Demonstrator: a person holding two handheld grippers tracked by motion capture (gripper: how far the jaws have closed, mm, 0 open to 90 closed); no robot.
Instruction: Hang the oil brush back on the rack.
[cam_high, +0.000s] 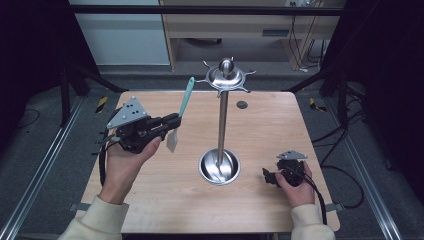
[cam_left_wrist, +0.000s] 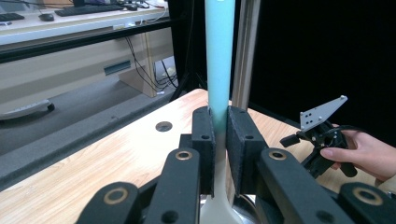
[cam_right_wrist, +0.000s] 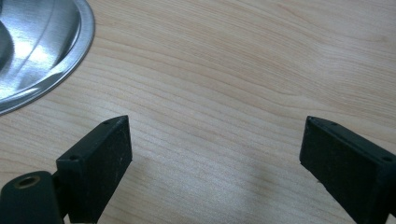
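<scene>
On the pale wooden table (cam_high: 165, 200), a polished steel utensil stand (cam_high: 222, 125) rises near the centre: a round dished base (cam_high: 219, 167), a slim upright pole, and a hooked crown with a ball knob (cam_high: 226, 75) at the top. At about nine o'clock from the pole, the left gripper (cam_high: 172, 121) is held above the table by the person's left hand (cam_high: 127, 155), with its grey three-cornered plate up. Its jaws are pressed narrow on a spatula with a teal handle and a pale translucent blade (cam_high: 181, 111); the handle slants up toward one o'clock, its tip near the crown's hooks, and the blade hangs below the jaws, clear of the table. In the left gripper view the teal handle (cam_left_wrist: 219, 56) stands upright, pinched between the two black pads (cam_left_wrist: 205, 144), with the steel pole just behind it and the pale blade widening beneath. At about four o'clock from the stand's base, the right gripper (cam_high: 270, 176) rests low at the table in the right hand (cam_high: 299, 187). In the right gripper view its jaws stand wide apart, holding nothing, over bare wood, with the rim of the steel base (cam_right_wrist: 70, 56) at about ten o'clock. A small dark round hole (cam_high: 242, 104) sits in the tabletop at one o'clock from the pole.
</scene>
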